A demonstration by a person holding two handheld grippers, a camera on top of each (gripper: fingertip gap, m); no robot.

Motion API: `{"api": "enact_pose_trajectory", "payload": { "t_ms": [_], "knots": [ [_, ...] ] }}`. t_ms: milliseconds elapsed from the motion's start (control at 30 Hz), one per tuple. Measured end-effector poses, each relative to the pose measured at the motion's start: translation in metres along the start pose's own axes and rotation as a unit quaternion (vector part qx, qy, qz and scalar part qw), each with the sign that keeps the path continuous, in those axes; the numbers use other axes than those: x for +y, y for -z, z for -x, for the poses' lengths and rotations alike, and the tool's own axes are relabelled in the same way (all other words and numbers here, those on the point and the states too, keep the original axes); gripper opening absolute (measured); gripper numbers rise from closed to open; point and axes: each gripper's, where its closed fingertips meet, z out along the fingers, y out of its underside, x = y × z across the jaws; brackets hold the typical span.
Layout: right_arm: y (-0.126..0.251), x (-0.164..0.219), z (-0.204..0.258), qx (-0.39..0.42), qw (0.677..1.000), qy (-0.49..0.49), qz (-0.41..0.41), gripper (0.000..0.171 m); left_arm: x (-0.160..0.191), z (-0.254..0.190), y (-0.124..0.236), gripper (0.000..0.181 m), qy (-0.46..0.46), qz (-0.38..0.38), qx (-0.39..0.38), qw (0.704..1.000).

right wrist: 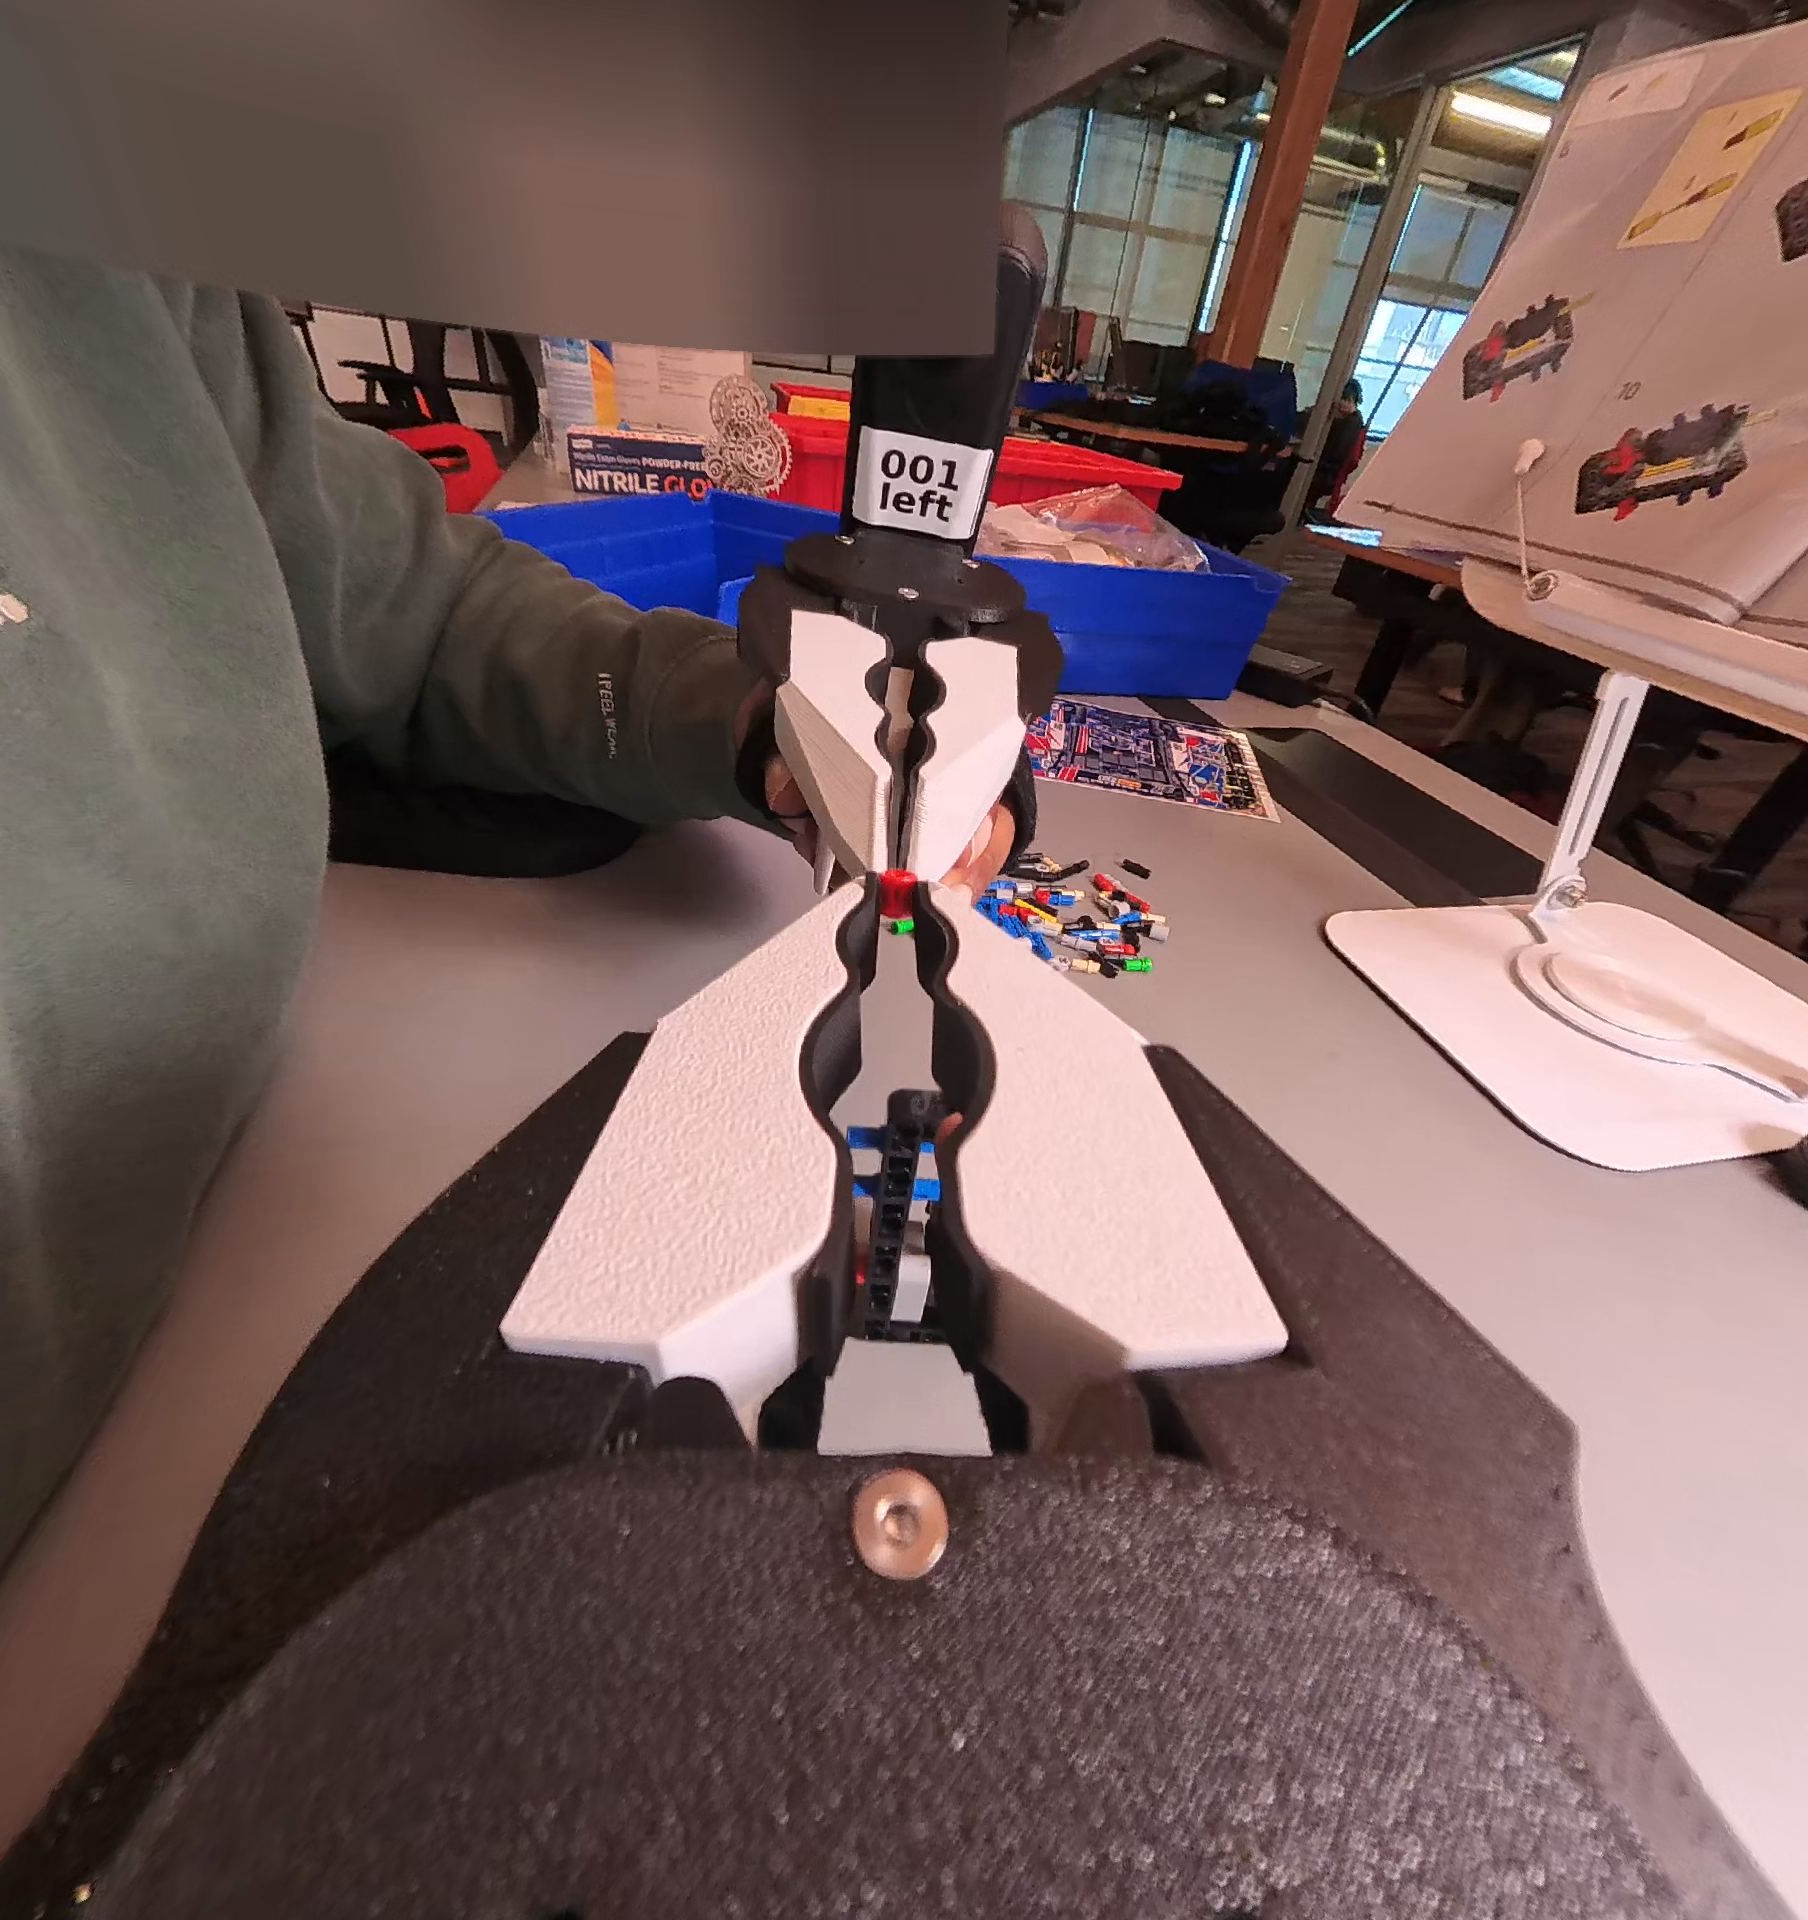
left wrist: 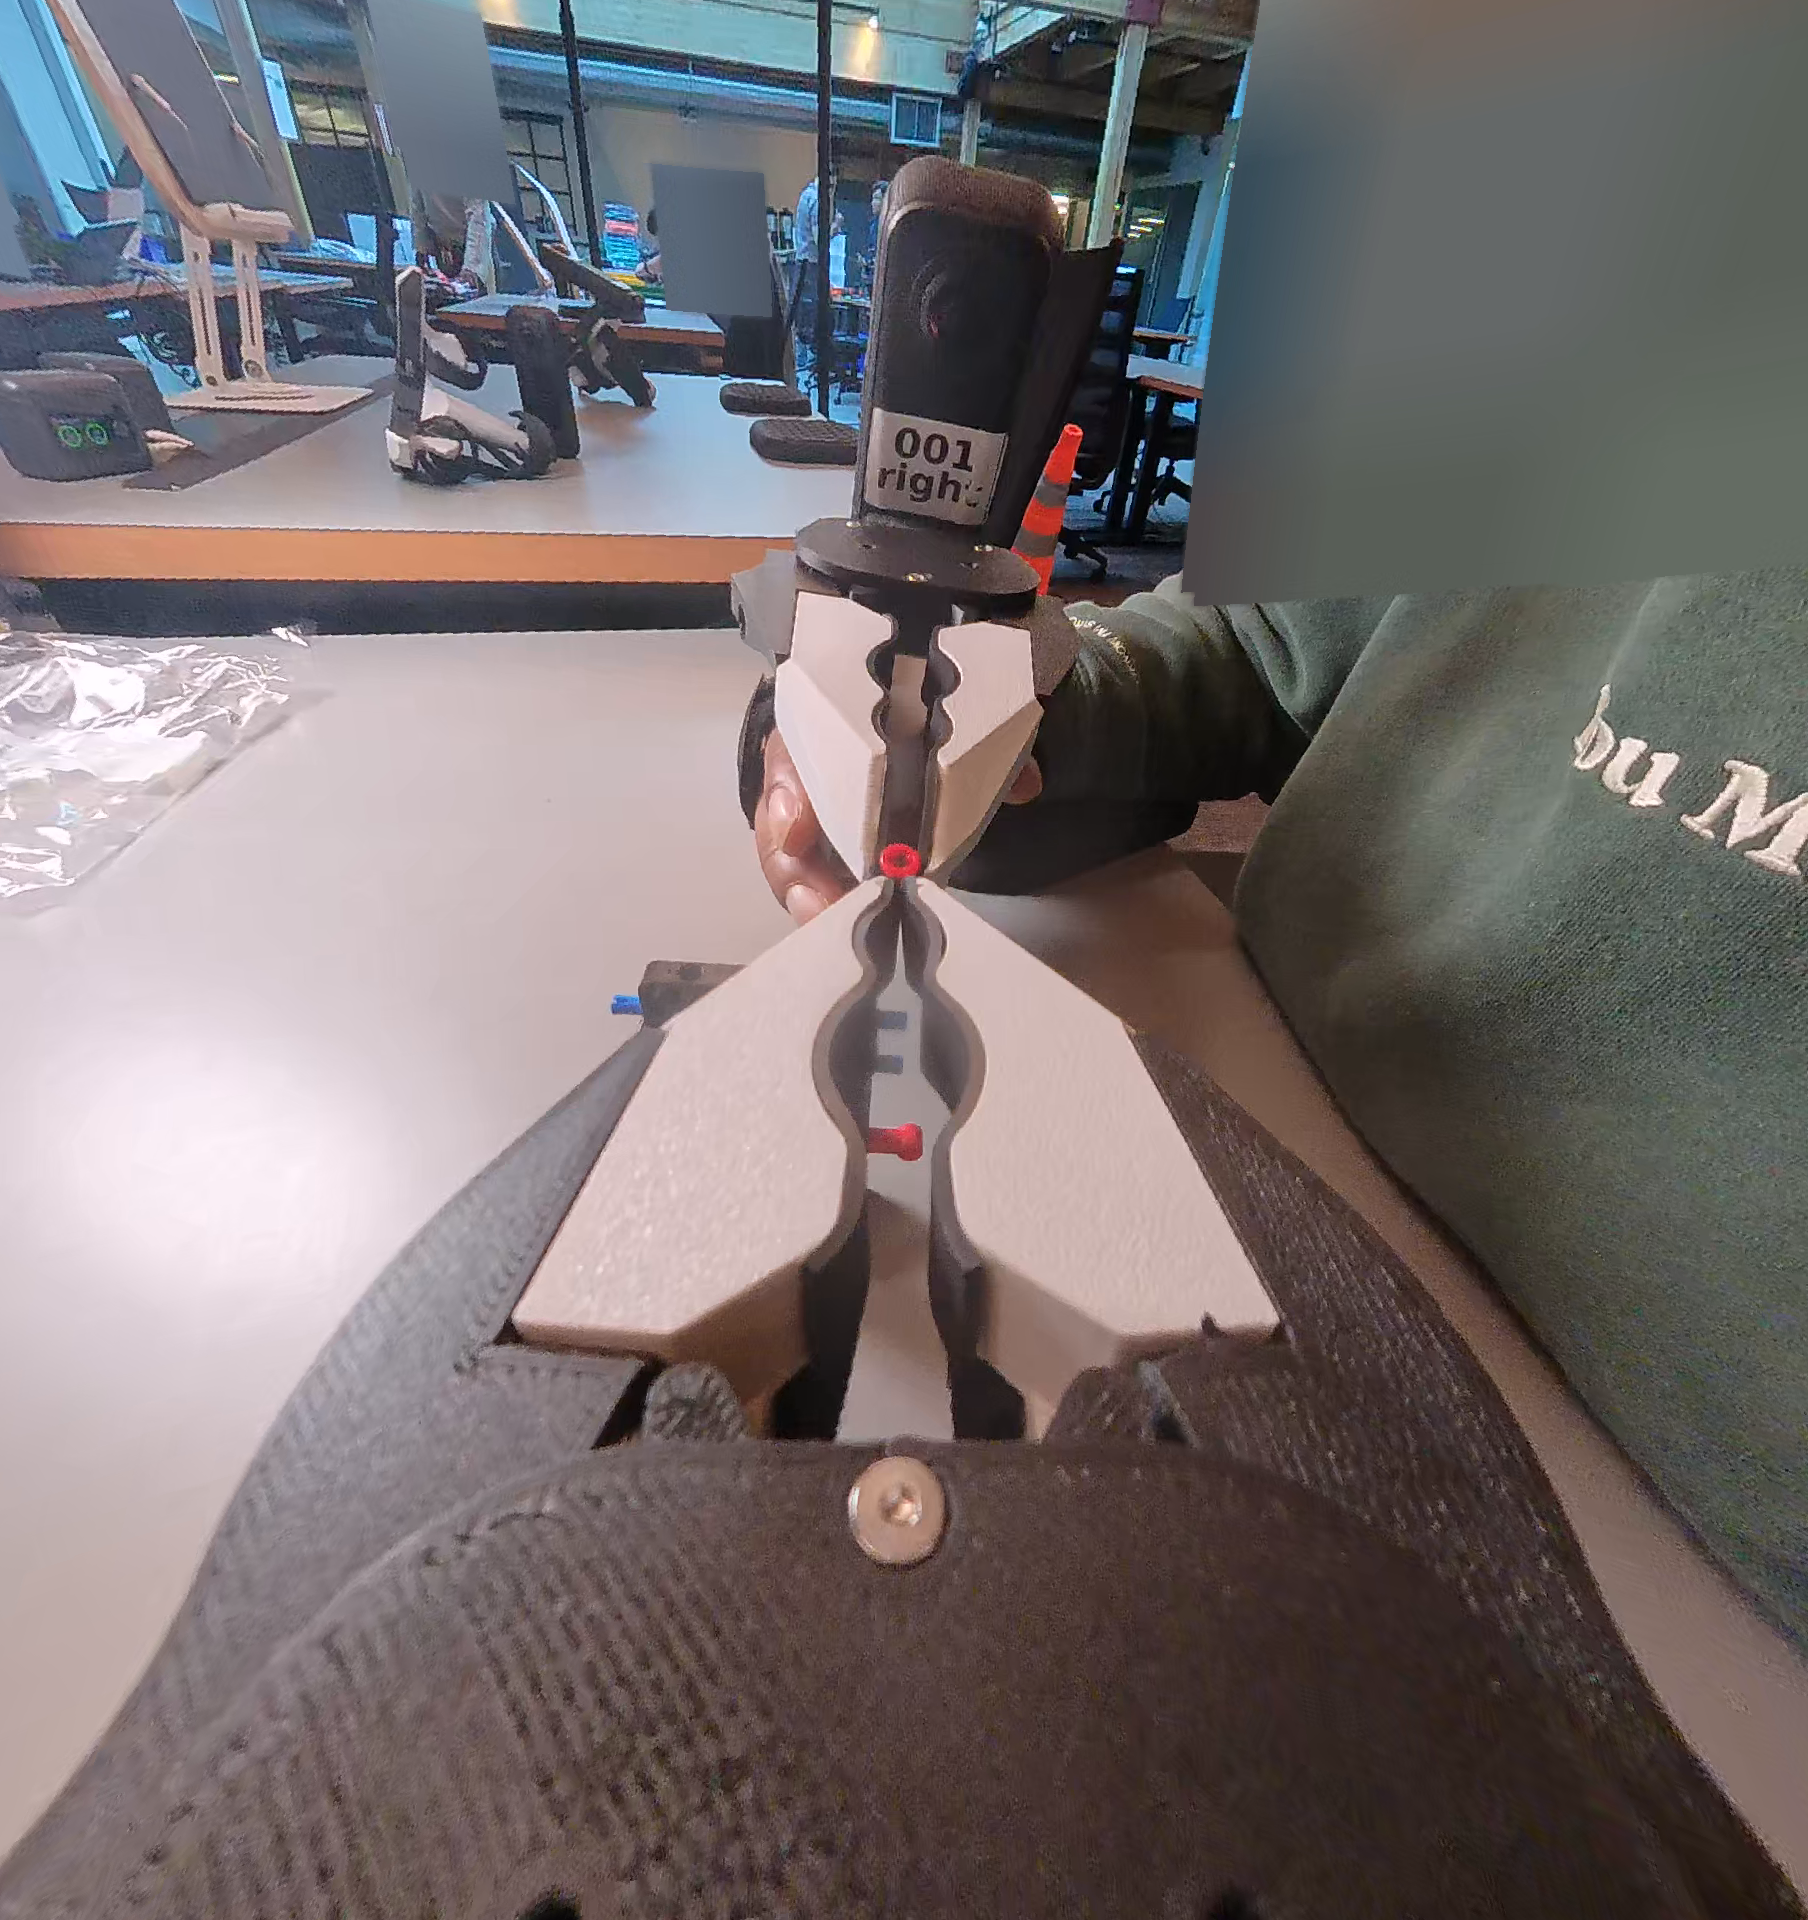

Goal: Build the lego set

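Observation:
My two grippers meet tip to tip above the grey table. A small red round lego piece sits at the tips of my right gripper, whose jaws are shut on it. It shows end-on as a red ring in the left wrist view. My left gripper is shut, its tips touching the red piece; I cannot tell if it holds anything. A black lego assembly with blue pins lies on the table below, seen through the right gripper's gap. Blue and red pins show through the left gripper's gap.
A pile of loose small pieces lies beyond the grippers. An instruction booklet stands on a white stand at the right. Blue bins and a sticker sheet are behind. A clear plastic bag lies at the left.

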Motion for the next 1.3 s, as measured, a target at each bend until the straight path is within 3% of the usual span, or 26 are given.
{"api": "enact_pose_trajectory", "payload": {
  "t_ms": [167,267,567,833,1100,1300],
  "knots": [
    [0.0,0.005,-0.003,0.002,1.0,-0.005,0.005,0.004,0.004,0.004,-0.001,0.0,0.001,0.003,-0.007,1.0],
    [0.001,0.006,-0.006,0.006,1.0,-0.012,0.005,0.004,0.007,0.006,-0.002,0.009,-0.007,0.01,-0.018,1.0],
    [0.003,0.011,-0.008,0.012,1.0,-0.006,0.018,0.004,0.009,0.009,-0.003,0.002,-0.015,0.016,-0.034,0.999],
    [0.031,0.037,-0.03,0.045,0.997,-0.023,0.065,0.004,0.032,0.036,0.005,0.009,-0.016,0.071,-0.087,0.994],
    [0.019,0.056,-0.025,0.023,0.994,-0.009,0.103,0.003,0.052,0.035,-0.005,0.023,-0.004,0.101,-0.081,0.992],
    [0.017,0.058,-0.027,0.015,0.995,-0.012,0.097,0.004,0.055,0.036,-0.011,0.022,-0.009,0.103,-0.088,0.991]
  ]
}}
